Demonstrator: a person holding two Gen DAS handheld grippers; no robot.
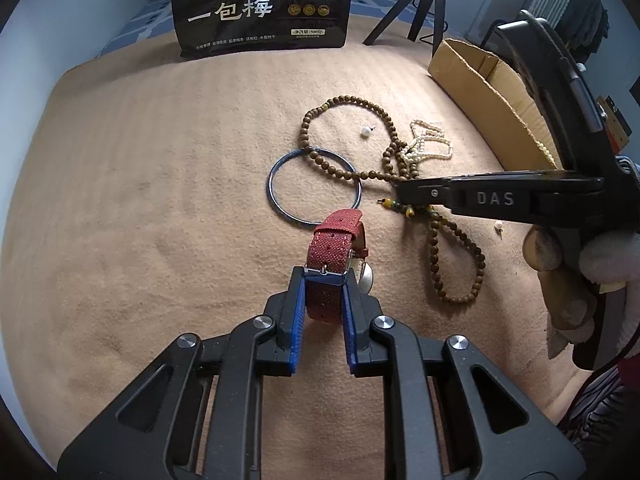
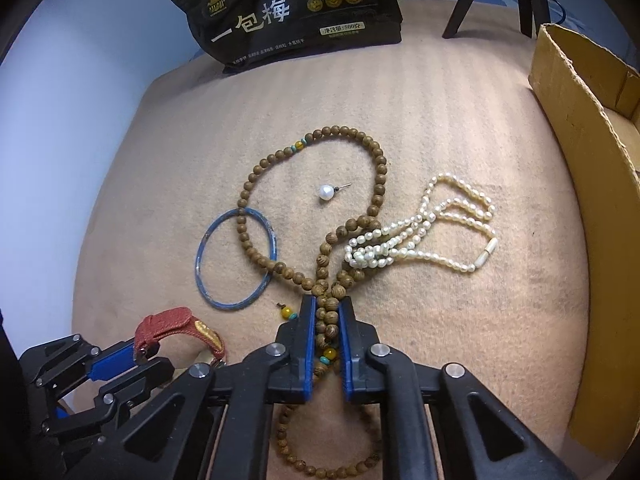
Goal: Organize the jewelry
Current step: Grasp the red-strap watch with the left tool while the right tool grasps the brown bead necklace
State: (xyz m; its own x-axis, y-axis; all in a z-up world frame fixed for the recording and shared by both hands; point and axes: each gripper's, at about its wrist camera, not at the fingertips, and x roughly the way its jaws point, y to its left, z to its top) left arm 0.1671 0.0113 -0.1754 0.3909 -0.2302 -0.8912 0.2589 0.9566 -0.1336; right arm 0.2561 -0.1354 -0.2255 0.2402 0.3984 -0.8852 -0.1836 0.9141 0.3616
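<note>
Jewelry lies scattered on a tan blanket (image 2: pixel 460 360), and both claws have a piece. Nearest in the left wrist view, the left gripper (image 1: pixel 324 292) is clenched on the strap of a red watch (image 1: pixel 334 246), whose buckle sits at the blue fingertips. In the right wrist view, the right gripper (image 2: pixel 326 320) grasps a bunched section of the wooden bead necklace (image 2: pixel 376 184), with one loop trailing back toward 6 o'clock under the claw. Just past the tips at 11 o'clock lies a blue bangle (image 2: pixel 236 258), crossed by the bead strand. At 1 o'clock a pearl necklace (image 2: pixel 420 236) tangles against the beads. Farther, at 12 o'clock, a pearl earring (image 2: pixel 326 192) sits inside the bead loop. A cardboard box (image 2: pixel 592 168) stands at 3 o'clock, and a black snack bag (image 2: pixel 288 12) stands farthest at 12 o'clock.
</note>
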